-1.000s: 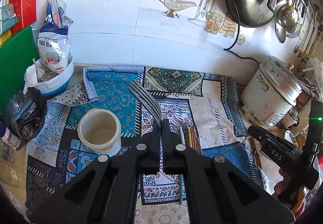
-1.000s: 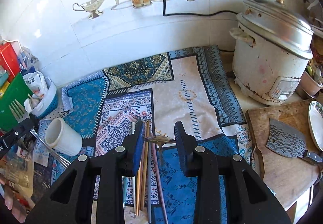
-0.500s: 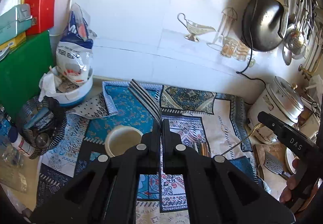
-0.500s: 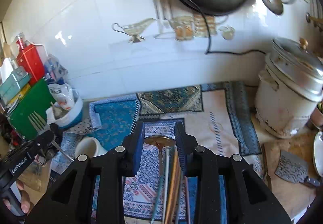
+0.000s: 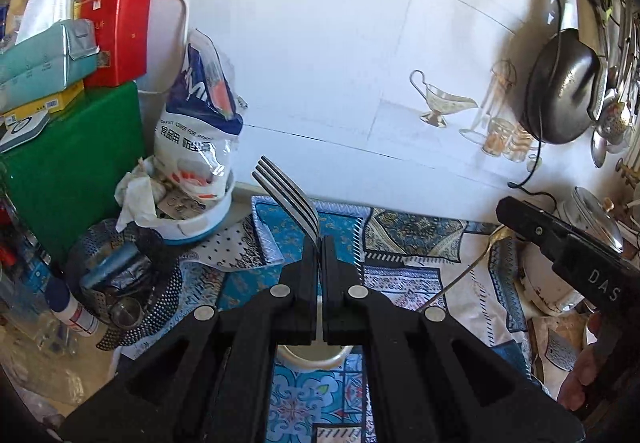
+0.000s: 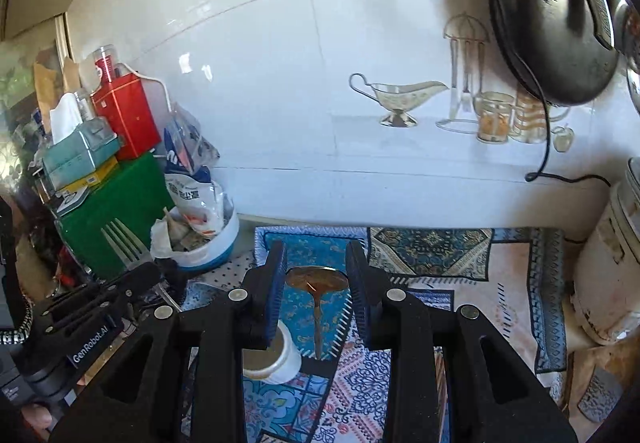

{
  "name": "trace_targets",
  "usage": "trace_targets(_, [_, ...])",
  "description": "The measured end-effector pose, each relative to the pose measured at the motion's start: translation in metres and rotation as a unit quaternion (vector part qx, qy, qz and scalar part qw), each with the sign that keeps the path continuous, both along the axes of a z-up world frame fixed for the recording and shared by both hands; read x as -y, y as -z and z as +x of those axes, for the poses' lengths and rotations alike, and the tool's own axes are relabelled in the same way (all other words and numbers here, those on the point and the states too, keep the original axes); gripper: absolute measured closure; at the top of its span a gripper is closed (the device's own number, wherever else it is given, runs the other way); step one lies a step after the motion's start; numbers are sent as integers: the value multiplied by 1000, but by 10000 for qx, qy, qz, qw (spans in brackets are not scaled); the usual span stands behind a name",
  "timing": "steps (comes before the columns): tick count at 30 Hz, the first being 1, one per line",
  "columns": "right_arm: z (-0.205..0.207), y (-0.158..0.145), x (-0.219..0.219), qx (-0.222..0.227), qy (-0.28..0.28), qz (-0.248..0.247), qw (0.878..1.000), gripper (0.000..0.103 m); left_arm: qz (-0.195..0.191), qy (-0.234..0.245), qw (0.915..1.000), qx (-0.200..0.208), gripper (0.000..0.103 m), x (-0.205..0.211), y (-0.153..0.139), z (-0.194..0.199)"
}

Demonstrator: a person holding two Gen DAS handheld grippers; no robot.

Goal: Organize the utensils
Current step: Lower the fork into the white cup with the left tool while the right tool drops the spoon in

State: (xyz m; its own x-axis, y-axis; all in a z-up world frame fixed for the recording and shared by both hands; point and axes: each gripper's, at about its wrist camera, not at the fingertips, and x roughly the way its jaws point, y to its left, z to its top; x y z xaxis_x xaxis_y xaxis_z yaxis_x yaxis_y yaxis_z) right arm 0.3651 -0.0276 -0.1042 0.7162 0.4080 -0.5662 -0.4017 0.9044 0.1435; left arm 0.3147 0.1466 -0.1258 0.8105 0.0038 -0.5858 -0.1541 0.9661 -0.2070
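Note:
My left gripper (image 5: 319,243) is shut on a steel fork (image 5: 287,195) whose tines point up and left; the fork also shows in the right wrist view (image 6: 122,243). Its handle hangs down toward a cream cup (image 5: 316,357) directly beneath. My right gripper (image 6: 316,263) is shut on a bronze spoon (image 6: 316,279), bowl held between the blue pads, handle hanging down. The cup (image 6: 276,359) stands just below and left of the spoon's handle. The right gripper and spoon show at the right of the left wrist view (image 5: 496,235).
A patterned blue cloth (image 6: 424,255) covers the counter. A white bowl with bags (image 5: 196,219), a perforated metal basket (image 5: 120,283) and a green board (image 5: 68,171) stand left. A rice cooker (image 6: 608,267) stands right. A black wok (image 6: 552,15) hangs on the tiled wall.
Both grippers have risen and tilted up toward the wall. The right gripper has lifted the spoon off the cloth and moved left over the cup. The left holds the fork above the cup.

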Motion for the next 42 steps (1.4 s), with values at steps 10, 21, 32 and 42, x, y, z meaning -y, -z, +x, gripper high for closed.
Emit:
trace_targets(10, [17, 18, -49, -209, -581, -76, 9981, 75, -55, -120, 9994, -332, 103, -15, 30, 24])
trace_targets(21, [45, 83, -56, -1345, -810, -281, 9872, 75, -438, -126, 9923, -1153, 103, -27, 93, 44])
trace_targets(32, [58, 104, -55, -1911, -873, -530, 9762, 75, -441, -41, 9863, -1588, 101, -21, 109, 54])
trace_targets(42, [48, 82, -40, -1714, -801, -505, 9806, 75, -23, 37, 9911, -1331, 97, -4, 81, 38])
